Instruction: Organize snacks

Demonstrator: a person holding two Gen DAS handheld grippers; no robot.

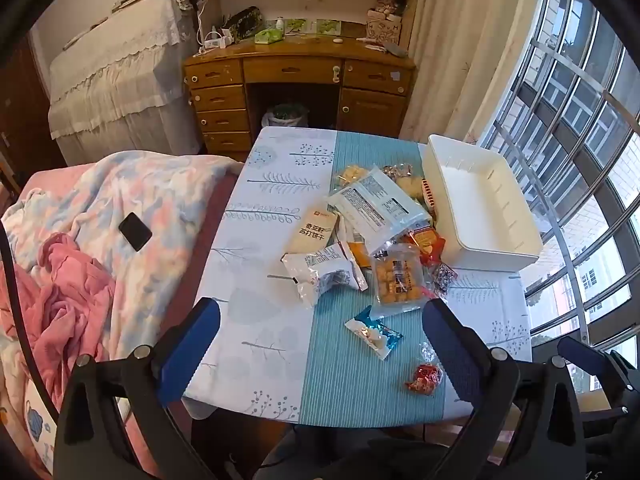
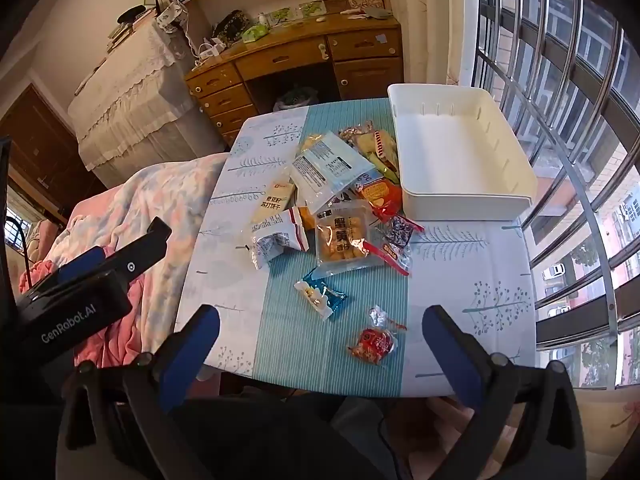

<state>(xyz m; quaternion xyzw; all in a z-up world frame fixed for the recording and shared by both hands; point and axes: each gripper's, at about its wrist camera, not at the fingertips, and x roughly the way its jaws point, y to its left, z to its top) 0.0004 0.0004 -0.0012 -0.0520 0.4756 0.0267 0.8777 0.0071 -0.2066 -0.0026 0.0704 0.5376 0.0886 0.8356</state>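
Reading "GenRobot.AI": left tongs (image 2: pixel 80 264)

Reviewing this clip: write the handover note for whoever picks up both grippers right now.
Left gripper: open, holding nothing, above the table's near edge.
Right gripper: open, holding nothing, likewise.
White bin: far right on the table, nothing inside.
Snack pile: loose beside the bin's left wall; blue packet and red packet lie apart, nearer.
Done: nothing binned.
Left: move all packets into the bin.
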